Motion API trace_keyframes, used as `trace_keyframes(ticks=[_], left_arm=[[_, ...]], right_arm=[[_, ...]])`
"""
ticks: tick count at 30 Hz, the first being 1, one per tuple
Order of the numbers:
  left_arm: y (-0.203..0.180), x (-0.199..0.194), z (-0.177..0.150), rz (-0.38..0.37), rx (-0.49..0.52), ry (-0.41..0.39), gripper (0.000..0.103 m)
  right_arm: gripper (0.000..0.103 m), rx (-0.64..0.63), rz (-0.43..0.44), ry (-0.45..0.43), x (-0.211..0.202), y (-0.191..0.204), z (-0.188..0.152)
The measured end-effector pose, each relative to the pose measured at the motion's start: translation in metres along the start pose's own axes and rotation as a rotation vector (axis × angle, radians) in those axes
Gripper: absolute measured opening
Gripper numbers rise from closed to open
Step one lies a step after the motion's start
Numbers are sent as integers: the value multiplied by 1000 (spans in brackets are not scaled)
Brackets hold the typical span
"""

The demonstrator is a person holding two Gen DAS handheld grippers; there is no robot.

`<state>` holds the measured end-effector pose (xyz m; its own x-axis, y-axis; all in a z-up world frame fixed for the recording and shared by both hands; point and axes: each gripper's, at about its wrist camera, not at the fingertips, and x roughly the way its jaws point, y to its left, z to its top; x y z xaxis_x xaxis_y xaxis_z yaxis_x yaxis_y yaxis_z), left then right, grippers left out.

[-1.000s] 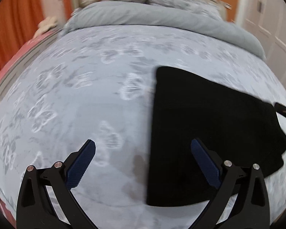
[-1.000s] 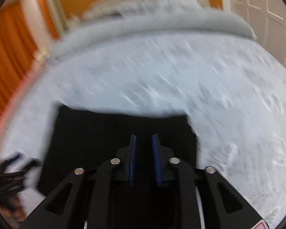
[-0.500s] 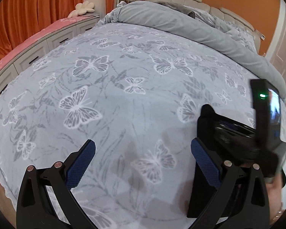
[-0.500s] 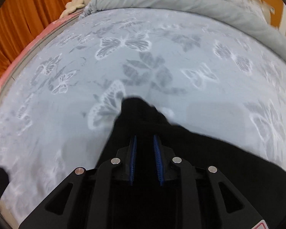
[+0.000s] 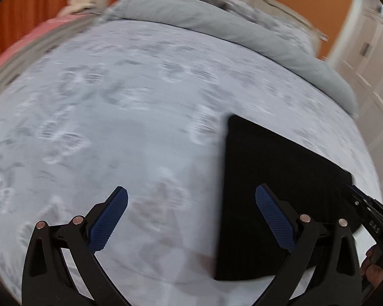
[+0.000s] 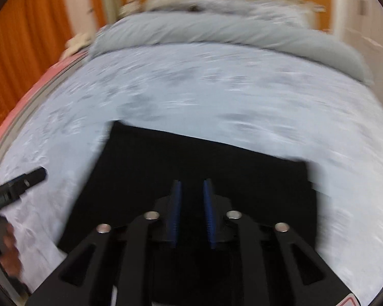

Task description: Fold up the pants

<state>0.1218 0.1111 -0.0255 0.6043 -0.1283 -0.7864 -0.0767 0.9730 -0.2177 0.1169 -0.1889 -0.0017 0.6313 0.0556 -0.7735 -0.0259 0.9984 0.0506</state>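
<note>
Black pants [image 5: 275,193] on butterfly-print bed [image 5: 120,117]

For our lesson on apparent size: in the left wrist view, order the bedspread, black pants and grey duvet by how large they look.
1. Bedspread
2. Black pants
3. Grey duvet; it lies farther away, so this ranking is unsure.
</note>
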Motion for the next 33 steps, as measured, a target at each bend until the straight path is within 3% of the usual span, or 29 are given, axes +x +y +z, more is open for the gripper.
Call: trace_keyframes(ticks=[1, 4, 10, 16, 19, 20, 21, 22, 23, 24, 27, 29, 31, 32, 33], left_arm=[[-8, 0, -3, -27, 19, 9, 98], [-30, 9, -19, -76, 76, 66, 98], [-51, 33, -46, -27, 129, 187, 98], [-42, 53, -56, -100, 34, 269, 98], [-38, 55, -56, -133, -10, 254, 98], [-40, 55, -55, -143, -3, 248, 90], [-41, 54, -55, -162, 3, 239, 71], [-43, 51, -55, -190, 4, 232, 62], [-45, 46, -54, -215, 15, 220, 41], [-47, 40, -53, -217, 35, 205, 31], [-46, 14, -52, -219, 68, 153, 21], [-38, -6, -57, -277, 62, 154, 20], [-27, -13, -70, -327, 48, 187, 20], [-23, -8, -84, -326, 48, 226, 22], [-21, 2, -92, -302, 46, 266, 26]], right_arm=[[46, 37, -51, -11, -15, -27, -14], [47, 108, -106, 21, -25, -71, -40], [47, 177, -9, 142, -11, -95, -76], [50, 249, 92, 219, 8, -107, -90], [52, 313, 180, 255, 18, -112, -94], [44, 320, 194, 258, 20, -113, -93], [32, 325, 229, 256, 22, -111, -92], [25, 319, 240, 242, 19, -108, -90], [21, 292, 223, 221, 12, -103, -88], [20, 267, 210, 184, 0, -98, -85], [16, 286, 261, 75, -37, -101, -85], [16, 275, 236, 23, -59, -105, -91], [16, 289, 190, 84, -58, -118, -107], [19, 289, 173, 153, -47, -123, -115], [20, 270, 124, 284, -22, -127, -129]])
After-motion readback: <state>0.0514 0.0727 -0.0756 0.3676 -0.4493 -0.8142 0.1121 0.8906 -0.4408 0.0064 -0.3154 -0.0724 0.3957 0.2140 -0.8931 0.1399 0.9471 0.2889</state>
